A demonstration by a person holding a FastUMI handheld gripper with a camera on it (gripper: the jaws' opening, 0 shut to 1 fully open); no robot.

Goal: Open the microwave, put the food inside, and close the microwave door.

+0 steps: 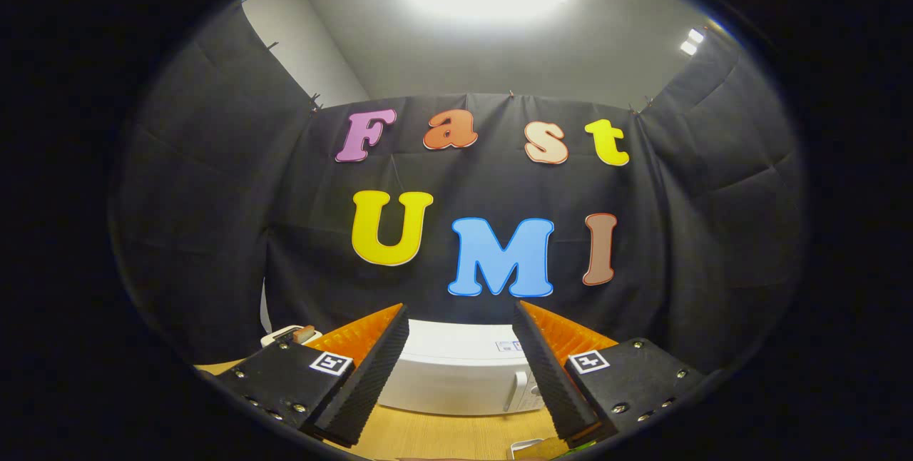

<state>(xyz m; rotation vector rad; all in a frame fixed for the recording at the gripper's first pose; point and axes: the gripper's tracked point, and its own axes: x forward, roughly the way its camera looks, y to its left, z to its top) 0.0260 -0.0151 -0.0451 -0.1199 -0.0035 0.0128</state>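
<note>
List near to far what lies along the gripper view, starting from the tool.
Tool, its fingers spread open and holding nothing → bare wooden table → white microwave with its door shut → black cloth wall behind it.

Tool (460, 318) fingers spread wide, empty; white microwave (456, 375) beyond them on wooden table (428, 432), door closed.

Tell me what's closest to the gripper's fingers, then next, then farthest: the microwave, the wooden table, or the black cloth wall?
The gripper has its fingers open, holding nothing.
1. Wooden table: right under and between the fingers.
2. Microwave: just ahead, standing on the table, door shut.
3. Black cloth wall: behind the microwave, farthest.
</note>
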